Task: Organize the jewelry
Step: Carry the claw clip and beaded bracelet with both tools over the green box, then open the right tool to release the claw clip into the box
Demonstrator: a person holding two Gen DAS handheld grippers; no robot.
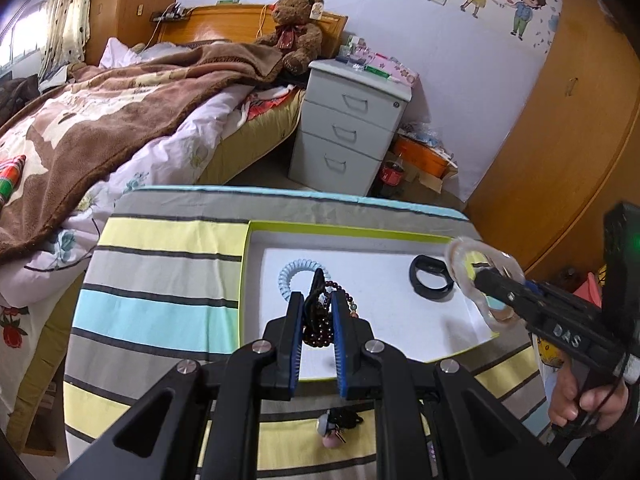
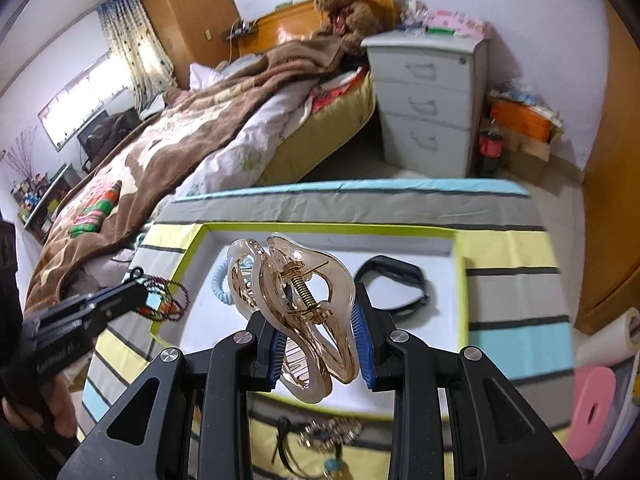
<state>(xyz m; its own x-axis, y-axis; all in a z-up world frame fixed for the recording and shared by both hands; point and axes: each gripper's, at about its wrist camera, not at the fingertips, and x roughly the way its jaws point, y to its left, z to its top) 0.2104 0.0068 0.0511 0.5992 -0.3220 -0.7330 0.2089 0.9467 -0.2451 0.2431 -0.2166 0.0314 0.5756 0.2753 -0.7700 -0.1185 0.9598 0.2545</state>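
The left gripper [image 1: 317, 312] has its blue-padded jaws pinched on a bunch of dark red beaded bracelets [image 1: 320, 330], with a black cord loop sticking up between the tips; the bunch hangs over the white floor of the green-rimmed tray [image 1: 344, 229]; at 11 o'clock from those tips a pale blue coil hair tie [image 1: 286, 277] lies on the tray floor; at 2 o'clock lies a black band [image 1: 431, 279], well apart from the coil.

The right gripper [image 2: 318, 330] has its jaws clamped on a clear, amber-tinted claw hair clip [image 2: 294, 312], its gold spring facing up; the clip is held above the tray's near half; in the left wrist view it sits at 3 o'clock over the tray's right edge.

The tray rests on a striped cloth [image 1: 168, 276]; on the cloth nearer than the tray lies a small dark charm with a pink bead [image 1: 338, 426]; beyond, at 12 o'clock, stands a grey drawer cabinet [image 1: 348, 128] beside a bed [image 1: 120, 120].
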